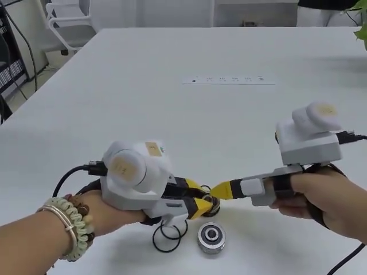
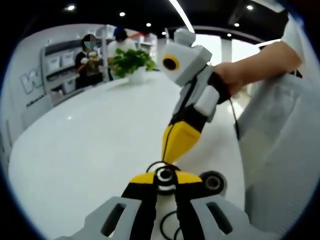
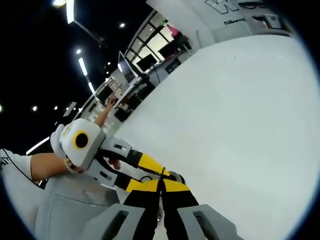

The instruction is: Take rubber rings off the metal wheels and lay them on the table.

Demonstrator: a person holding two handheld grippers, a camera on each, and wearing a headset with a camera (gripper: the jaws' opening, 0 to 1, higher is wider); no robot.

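My left gripper [image 1: 207, 205] comes in from the left, shut on a small metal wheel [image 1: 211, 201] held just above the white table [image 1: 172, 114]. In the left gripper view the wheel [image 2: 166, 174] sits between the yellow jaws of my left gripper [image 2: 166, 180], with a black rubber ring [image 2: 154, 164] lifting off its rim. My right gripper [image 1: 215, 191] reaches in from the right with its yellow jaws shut, pinching that ring at the wheel's top. My right gripper [image 3: 161, 184] in its own view has its jaws pressed together against the wheel [image 3: 176, 176].
Two loose black rings [image 1: 168, 234] lie on the table under the left gripper. A bare metal wheel [image 1: 211, 237] stands beside them, also visible as the wheel [image 2: 214, 182] on the right. A socket strip [image 1: 229, 79] is set in the table further back. A potted plant [image 2: 131, 61] stands far off.
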